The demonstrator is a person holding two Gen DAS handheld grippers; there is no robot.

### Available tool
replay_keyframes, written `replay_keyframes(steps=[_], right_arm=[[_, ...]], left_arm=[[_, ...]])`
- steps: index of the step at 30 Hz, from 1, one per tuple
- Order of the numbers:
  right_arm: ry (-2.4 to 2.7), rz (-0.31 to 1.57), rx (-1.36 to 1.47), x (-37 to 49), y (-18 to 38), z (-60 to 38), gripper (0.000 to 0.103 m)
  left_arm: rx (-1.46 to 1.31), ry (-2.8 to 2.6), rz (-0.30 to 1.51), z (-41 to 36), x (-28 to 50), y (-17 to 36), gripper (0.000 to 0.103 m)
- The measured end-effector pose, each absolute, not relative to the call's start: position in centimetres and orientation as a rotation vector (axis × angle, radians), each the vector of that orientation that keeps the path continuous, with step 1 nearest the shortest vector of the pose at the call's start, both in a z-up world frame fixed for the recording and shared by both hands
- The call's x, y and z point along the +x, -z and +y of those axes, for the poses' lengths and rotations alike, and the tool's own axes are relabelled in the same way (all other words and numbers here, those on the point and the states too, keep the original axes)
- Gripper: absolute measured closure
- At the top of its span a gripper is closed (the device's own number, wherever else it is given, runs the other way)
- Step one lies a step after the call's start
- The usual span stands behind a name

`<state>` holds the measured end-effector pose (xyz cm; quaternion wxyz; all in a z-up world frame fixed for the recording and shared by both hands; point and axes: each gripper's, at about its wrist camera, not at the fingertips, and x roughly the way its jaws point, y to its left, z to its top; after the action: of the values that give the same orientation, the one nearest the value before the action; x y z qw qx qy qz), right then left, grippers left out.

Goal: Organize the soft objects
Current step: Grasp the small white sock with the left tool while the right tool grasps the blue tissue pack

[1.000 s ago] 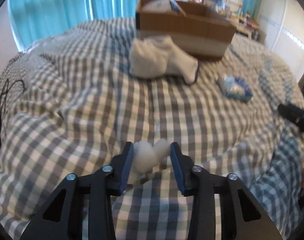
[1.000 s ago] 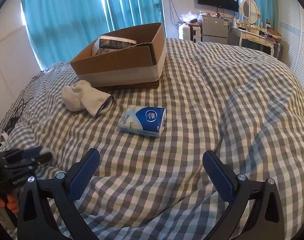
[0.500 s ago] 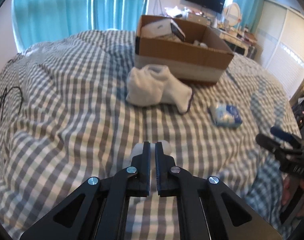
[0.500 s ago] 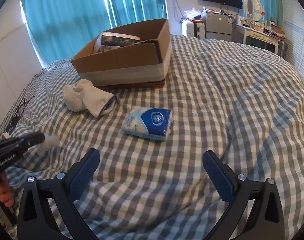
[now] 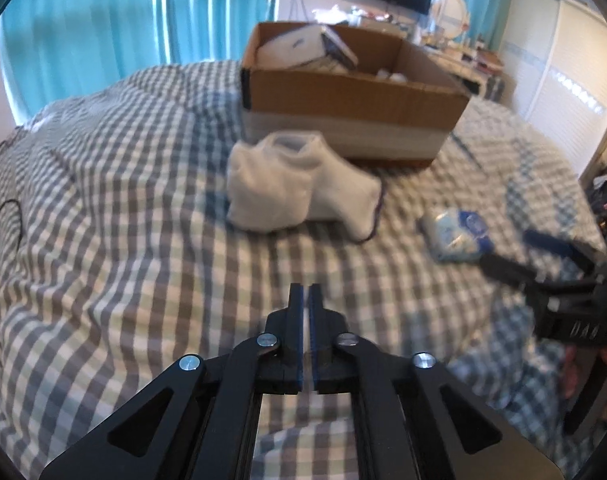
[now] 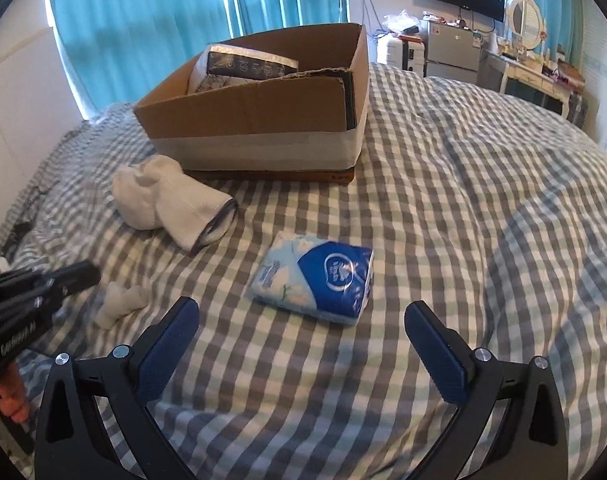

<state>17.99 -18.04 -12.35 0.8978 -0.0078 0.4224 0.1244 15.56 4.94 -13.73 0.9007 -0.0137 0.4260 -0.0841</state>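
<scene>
Left claw [image 5: 305,294] now lifted, shut

The right gripper [image 6: 301,344] is hovering over the checked bed [image 6: 463,208] with its jaws spread wide. A blue-and-white tissue pack [image 6: 315,278] is lying just beyond them. A white sock bundle [image 6: 167,200] is resting near the cardboard box [image 6: 259,128]. A small white soft item [image 6: 119,304] is lying beside the left gripper [image 6: 79,274], not gripped.
</scene>
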Motion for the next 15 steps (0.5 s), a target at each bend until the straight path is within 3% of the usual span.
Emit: replay_keyframes(steps=[2,3,5,7,8,11,13,14,15], right_arm=[[-0.241,0.89,-0.026,18.8,12.8,-17.8,0.0],[-0.232,0.903,-0.023,19.4,13.1,-17.7,0.0],[-0.23,0.92,-0.011,20.2,13.7,-17.4,0.0],[-0.219,0.938,-0.016,21.0,14.4,-17.1,0.0],[-0.211,0.95,-0.025,21.4,14.8,-16.9,0.0],[-0.2,0.989,-0.017,22.3,15.9,-16.9,0.0],[-0.201,0.977,-0.01,22.1,16.0,-17.1,0.013],[-0.2,0.97,-0.014,21.8,15.9,-17.2,0.027],[-0.197,0.964,-0.014,21.6,15.8,-17.4,0.027]], left_arm=[[-0.007,0.148,0.899,4.9,15.3,14.6,0.096],[-0.004,0.147,0.918,4.9,15.2,15.2,0.089],[0.004,0.138,0.97,4.8,15.1,16.5,0.073],[0.006,0.15,0.986,4.7,15.1,17.1,0.042],[0.018,0.143,0.984,4.6,15.1,17.1,0.037],[0.041,0.126,0.985,4.4,15.2,17.5,0.036],[0.034,0.122,1.0,4.5,15.3,18.0,0.04],[0.023,0.13,0.997,4.6,15.3,18.1,0.043],[0.014,0.139,0.991,4.7,15.3,18.1,0.054]])
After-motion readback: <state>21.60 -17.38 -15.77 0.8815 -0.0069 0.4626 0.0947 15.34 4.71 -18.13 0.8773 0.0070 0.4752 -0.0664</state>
